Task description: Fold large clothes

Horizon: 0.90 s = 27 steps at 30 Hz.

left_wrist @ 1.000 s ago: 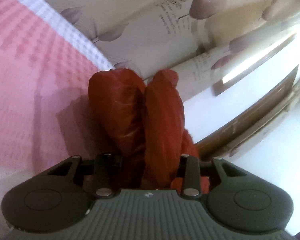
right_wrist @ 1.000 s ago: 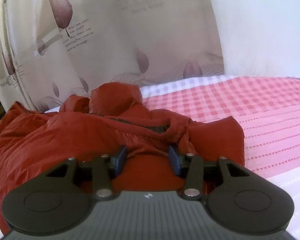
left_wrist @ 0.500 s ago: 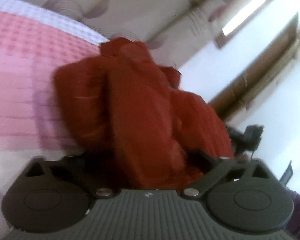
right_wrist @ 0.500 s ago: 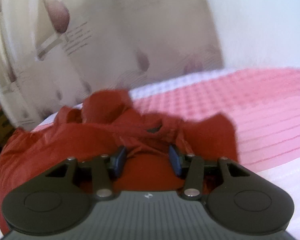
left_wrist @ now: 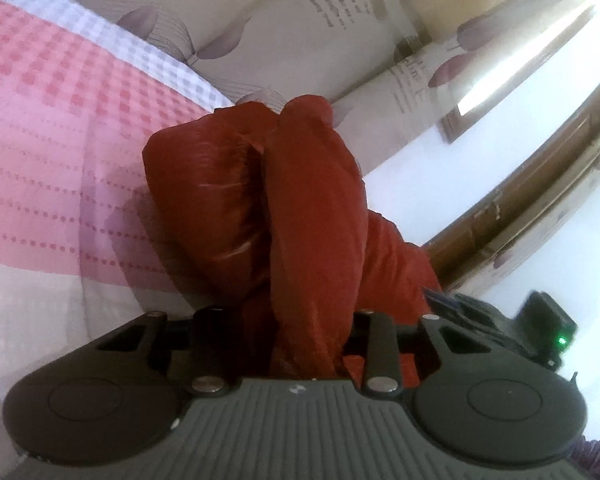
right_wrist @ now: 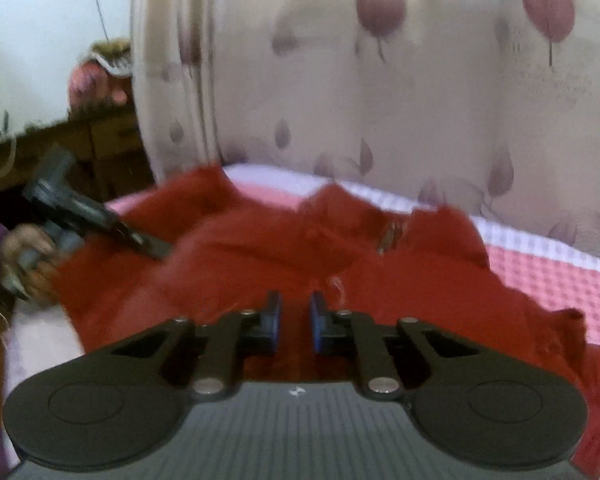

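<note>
A red puffy jacket point(right_wrist: 260, 248) lies crumpled on the pink checked bed point(right_wrist: 560, 280). My left gripper point(left_wrist: 296, 320) is shut on a thick fold of the jacket point(left_wrist: 308, 208), which bulges up between its fingers and hides the pads. That gripper also shows in the right wrist view point(right_wrist: 96, 220) at the jacket's left edge, held by a hand. My right gripper point(right_wrist: 294, 320) hovers over the jacket's near part. Its blue pads point(right_wrist: 274, 320) stand a narrow gap apart with nothing between them.
A cream curtain with purple leaf prints point(right_wrist: 380, 80) hangs behind the bed. A brown wooden cabinet point(right_wrist: 80, 148) stands at the left with a pink object on top. The pink bedspread point(left_wrist: 60, 140) spreads left of the jacket. A wooden door frame point(left_wrist: 540, 180) shows at the right.
My right gripper let go of the jacket, narrowed its jaws and swung left toward the curtain and cabinet. My left gripper kept its hold on the fold and swung about with it.
</note>
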### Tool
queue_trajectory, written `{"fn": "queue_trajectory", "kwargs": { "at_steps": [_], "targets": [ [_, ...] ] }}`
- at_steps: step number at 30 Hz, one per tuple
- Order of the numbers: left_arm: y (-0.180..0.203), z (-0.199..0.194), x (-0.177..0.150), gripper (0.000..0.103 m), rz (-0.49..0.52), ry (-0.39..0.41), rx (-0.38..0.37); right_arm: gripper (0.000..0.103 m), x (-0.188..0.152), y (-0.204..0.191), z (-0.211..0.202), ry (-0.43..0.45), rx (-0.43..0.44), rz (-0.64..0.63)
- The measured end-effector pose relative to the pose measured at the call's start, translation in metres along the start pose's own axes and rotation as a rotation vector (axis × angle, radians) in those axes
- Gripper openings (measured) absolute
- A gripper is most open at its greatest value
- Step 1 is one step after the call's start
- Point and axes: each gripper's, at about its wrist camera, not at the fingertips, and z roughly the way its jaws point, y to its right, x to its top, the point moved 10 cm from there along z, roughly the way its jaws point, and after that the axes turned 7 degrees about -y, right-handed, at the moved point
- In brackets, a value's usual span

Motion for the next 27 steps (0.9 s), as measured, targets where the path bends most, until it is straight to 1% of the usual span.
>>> {"fn": "queue_trajectory", "kwargs": {
  "at_steps": [2,4,6,10,13,14,16,18,20,21,23,25,26,27],
  "targets": [
    [0.009,-0.003,0.002,0.033,0.000,-0.007,0.017,0.008,0.000,0.013,0.012,-0.016,-0.024,0.027],
    [0.023,-0.005,0.006,0.033,0.018,-0.016,0.034,0.007,-0.001,0.026,0.023,-0.027,-0.010,0.095],
    [0.038,-0.008,0.009,0.033,0.021,-0.017,0.036,0.006,-0.005,0.037,0.029,-0.034,0.002,0.146],
    [0.081,-0.006,0.018,0.033,0.068,-0.030,0.042,0.003,-0.009,0.056,0.044,-0.026,0.077,0.302],
    [0.118,0.006,0.025,0.033,0.101,-0.052,0.039,0.003,-0.011,0.067,0.053,-0.010,0.162,0.450],
    [0.133,0.013,0.027,0.033,0.110,-0.063,0.030,0.003,-0.013,0.071,0.054,0.000,0.178,0.480],
    [0.166,0.031,0.031,0.033,0.169,-0.094,0.033,0.003,-0.015,0.077,0.056,0.021,0.217,0.553],
    [0.199,0.056,0.033,0.036,0.219,-0.128,0.033,0.002,-0.019,0.082,0.055,0.048,0.248,0.619],
    [0.228,0.086,0.031,0.043,0.259,-0.149,0.021,0.002,-0.024,0.089,0.051,0.070,0.264,0.663],
    [0.239,0.100,0.030,0.045,0.278,-0.151,0.024,0.002,-0.027,0.093,0.050,0.083,0.284,0.703],
    [0.257,0.128,0.027,0.057,0.315,-0.135,0.037,0.002,-0.033,0.101,0.049,0.103,0.322,0.782],
    [0.268,0.153,0.019,0.063,0.403,-0.124,0.084,0.002,-0.038,0.106,0.046,0.105,0.341,0.829],
    [0.270,0.162,0.015,0.064,0.420,-0.116,0.100,0.002,-0.040,0.107,0.045,0.089,0.347,0.846],
    [0.271,0.166,0.013,0.064,0.425,-0.109,0.095,0.002,-0.043,0.109,0.042,0.068,0.340,0.858]
  ]
}}
